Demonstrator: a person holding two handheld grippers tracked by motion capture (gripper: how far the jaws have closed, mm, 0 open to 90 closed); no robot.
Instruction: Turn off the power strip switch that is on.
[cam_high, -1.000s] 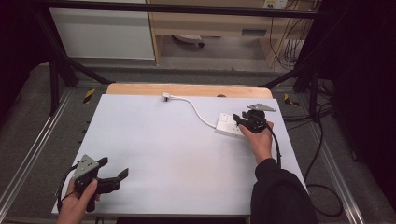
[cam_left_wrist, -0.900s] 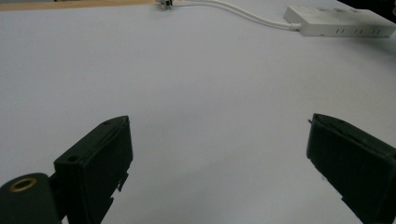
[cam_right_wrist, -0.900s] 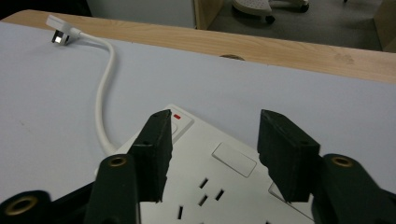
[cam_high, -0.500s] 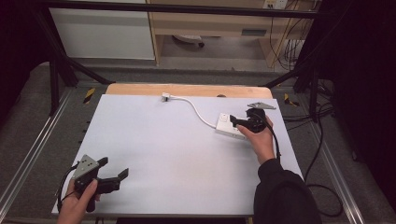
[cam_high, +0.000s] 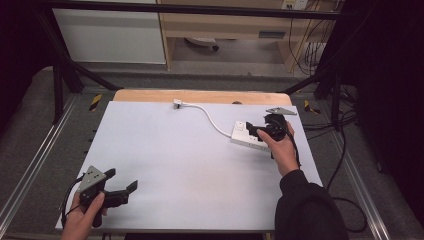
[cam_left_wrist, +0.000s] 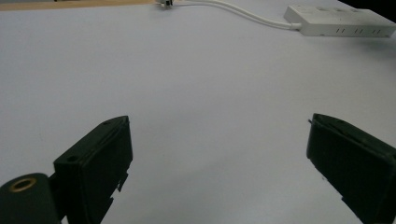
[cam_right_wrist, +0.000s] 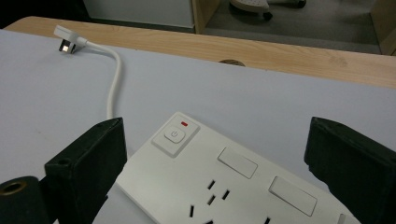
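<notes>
We count one white power strip (cam_high: 248, 136) on the table, lying toward the 2 o'clock part of the white table surface (cam_high: 180, 165) in the high view. In the right gripper view the power strip (cam_right_wrist: 224, 177) shows one power button (cam_right_wrist: 174, 135) with one small red mark (cam_right_wrist: 185, 124) beside it, two blank rectangular covers (cam_right_wrist: 237, 163), and several socket slots below them. One white cable (cam_high: 212, 119) leaves the strip and curves toward 11 o'clock, ending in one white plug (cam_high: 178, 104) that lies near the far edge of the white surface, just short of the wooden strip of tabletop (cam_high: 200, 96).

We see two grippers, one in each of the person's hands. The right gripper (cam_high: 260, 131) sits over the near end of the power strip, held by the right hand (cam_high: 282, 150); in its own view the right gripper (cam_right_wrist: 215, 172) has its two black jaws spread wide on either side of the strip's button end, and we cannot tell whether they touch it. The left gripper (cam_high: 122, 192) is at about 7 o'clock on the table, well apart from the strip, held by the left hand (cam_high: 85, 215). In its own view the left gripper (cam_left_wrist: 219, 172) has its two jaws wide apart with bare white surface between them, and the power strip (cam_left_wrist: 338, 21) lies far off at 1 o'clock.

Beyond the table, at 12 o'clock, stands one white cabinet (cam_high: 110, 35).
</notes>
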